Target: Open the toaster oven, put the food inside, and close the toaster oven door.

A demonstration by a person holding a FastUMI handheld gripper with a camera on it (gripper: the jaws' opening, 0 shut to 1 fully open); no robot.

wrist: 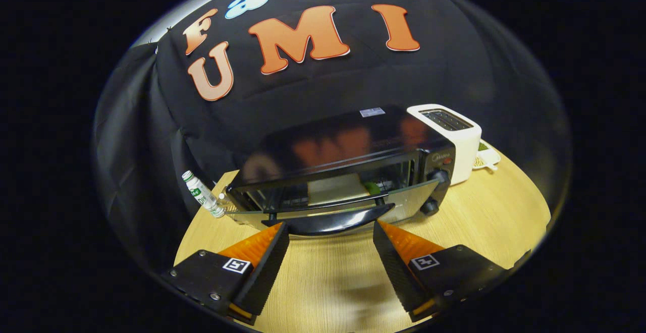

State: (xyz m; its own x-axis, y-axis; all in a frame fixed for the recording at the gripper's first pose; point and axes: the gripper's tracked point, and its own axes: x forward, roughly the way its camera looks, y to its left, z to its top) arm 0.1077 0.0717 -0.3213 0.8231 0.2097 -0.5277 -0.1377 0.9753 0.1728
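The claw is released, its 2 fingers flanking the door handle of the toaster oven. Food sits inside on the rack. To close, push the handle up evenly, staying centred.

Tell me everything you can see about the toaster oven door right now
The toaster oven door is a clear glass panel with a long black handle along its free edge. It is hinged at the bottom and stands partly open, tilted out toward the fingers. Through and above the glass you see the wire rack with a pale slice and something small and green inside. The handle lies just ahead of the open fingers, between their tips; whether they touch it is unclear. The oven stands on the wooden table.
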